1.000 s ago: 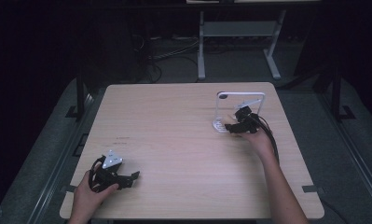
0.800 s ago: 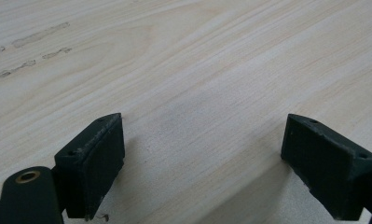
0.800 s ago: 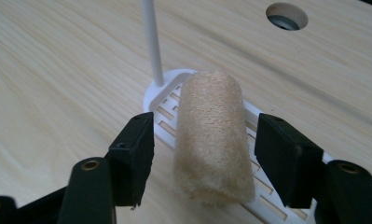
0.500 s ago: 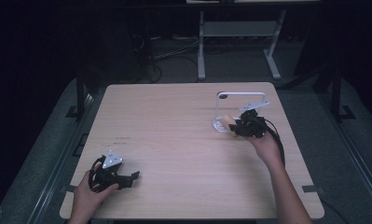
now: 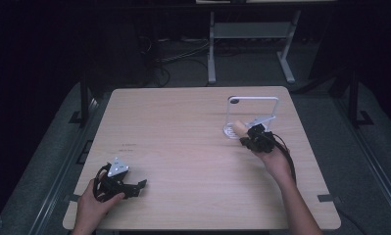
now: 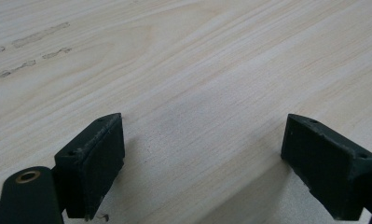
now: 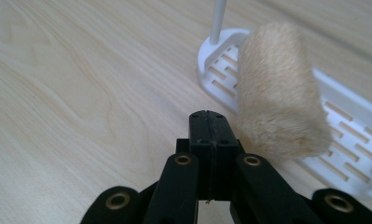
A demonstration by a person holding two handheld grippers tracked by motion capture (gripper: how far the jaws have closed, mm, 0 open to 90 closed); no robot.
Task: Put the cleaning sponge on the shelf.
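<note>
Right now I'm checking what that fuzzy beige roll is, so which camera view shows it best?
The right gripper view: the fuzzy beige cylindrical roll is large and sharp there, above the white slotted plastic rack, beside the right gripper. The high view shows a tiny tan blob. The left gripper view shows bare wood.

One wooden bench (image 5: 183, 147), one white rack (image 5: 252, 115) at right of centre, one beige fuzzy roll (image 7: 279, 93), two grippers, lower left (image 5: 134, 188) and right (image 5: 249, 139).
</note>
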